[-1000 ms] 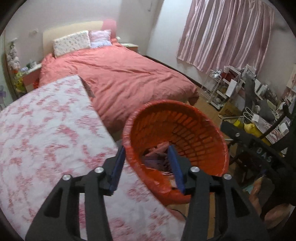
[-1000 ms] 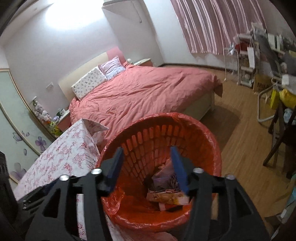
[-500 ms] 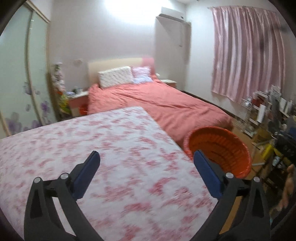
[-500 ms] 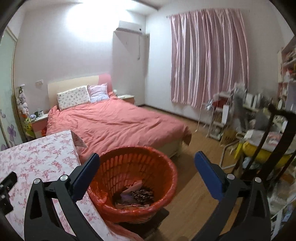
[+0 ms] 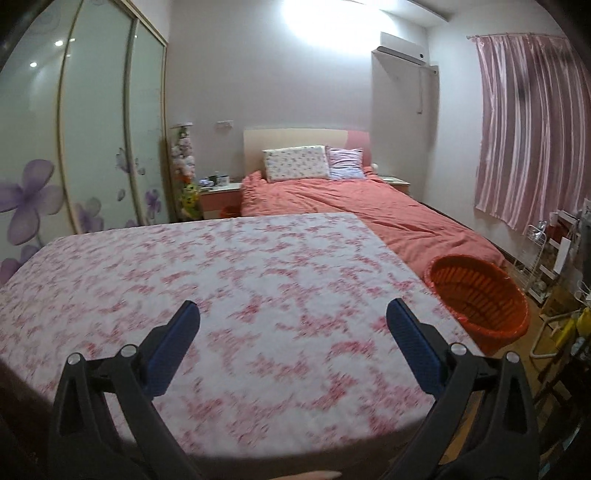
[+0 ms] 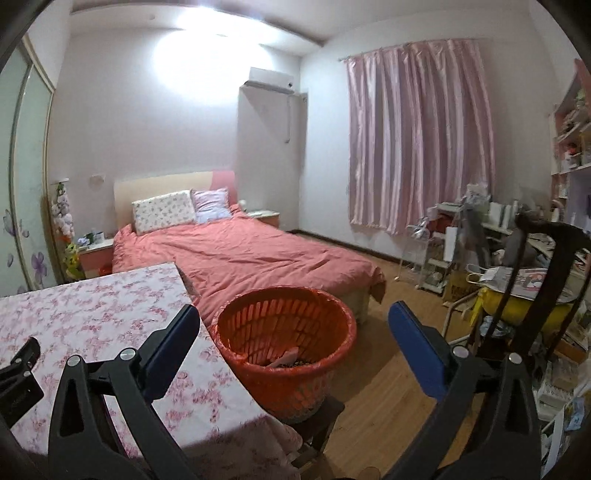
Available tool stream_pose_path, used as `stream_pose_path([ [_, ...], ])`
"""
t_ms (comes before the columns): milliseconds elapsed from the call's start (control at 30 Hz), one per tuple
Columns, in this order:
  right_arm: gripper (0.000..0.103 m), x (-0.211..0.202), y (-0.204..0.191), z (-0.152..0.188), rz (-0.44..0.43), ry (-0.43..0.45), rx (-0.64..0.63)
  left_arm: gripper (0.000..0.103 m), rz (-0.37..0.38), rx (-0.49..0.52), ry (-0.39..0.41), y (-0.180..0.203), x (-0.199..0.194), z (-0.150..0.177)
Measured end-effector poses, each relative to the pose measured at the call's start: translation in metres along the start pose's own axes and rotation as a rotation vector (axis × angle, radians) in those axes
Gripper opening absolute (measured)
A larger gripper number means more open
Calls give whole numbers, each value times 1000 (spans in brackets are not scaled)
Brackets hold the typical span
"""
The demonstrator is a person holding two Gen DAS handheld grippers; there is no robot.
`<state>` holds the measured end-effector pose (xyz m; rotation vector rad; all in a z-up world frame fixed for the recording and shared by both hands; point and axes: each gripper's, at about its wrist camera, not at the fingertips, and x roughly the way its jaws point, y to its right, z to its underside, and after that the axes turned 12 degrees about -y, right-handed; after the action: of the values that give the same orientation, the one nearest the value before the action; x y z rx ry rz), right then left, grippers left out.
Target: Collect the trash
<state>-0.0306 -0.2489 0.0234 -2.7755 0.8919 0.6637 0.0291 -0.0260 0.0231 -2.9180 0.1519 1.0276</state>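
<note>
In the left wrist view, the left gripper [image 5: 293,317] is hanging over the flowered table [image 5: 258,266], jaws spread wide and holding nothing, the orange basket [image 5: 480,295] standing beside the table's right edge. In the right wrist view, the right gripper [image 6: 293,325] is gaping empty above the basket [image 6: 288,347], where trash [image 6: 288,360] is lying inside.

Bin [image 6: 286,334] contents mostly hidden; tablecloth [image 5: 229,280] blurred.

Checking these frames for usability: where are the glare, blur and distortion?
Left wrist view: ceiling light blown out, floral tablecloth motion-smeared, wardrobe bowed by the fisheye. Right wrist view: same glare on the wall, orange basket fairly sharp, dark corners.
</note>
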Motion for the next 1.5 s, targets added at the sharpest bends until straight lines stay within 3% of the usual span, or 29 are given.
stream_pose_path([
  [67,101,-7,-4,8,27,31,4,99,-9,-4,-8,-4,-4,7],
  [200,101,-9,-7,15,32,11,-3,99,-24,-17,-35,-11,-9,21],
  [467,101,-7,-15,33,-15,-144,-72,99,-8,-49,-65,-18,-15,35],
  [767,101,-3,-16,42,9,-264,-70,99,-27,-67,-108,-16,-15,44],
  [1500,101,-8,-12,42,-20,-274,-56,99,-25,-42,-61,-7,-31,45],
])
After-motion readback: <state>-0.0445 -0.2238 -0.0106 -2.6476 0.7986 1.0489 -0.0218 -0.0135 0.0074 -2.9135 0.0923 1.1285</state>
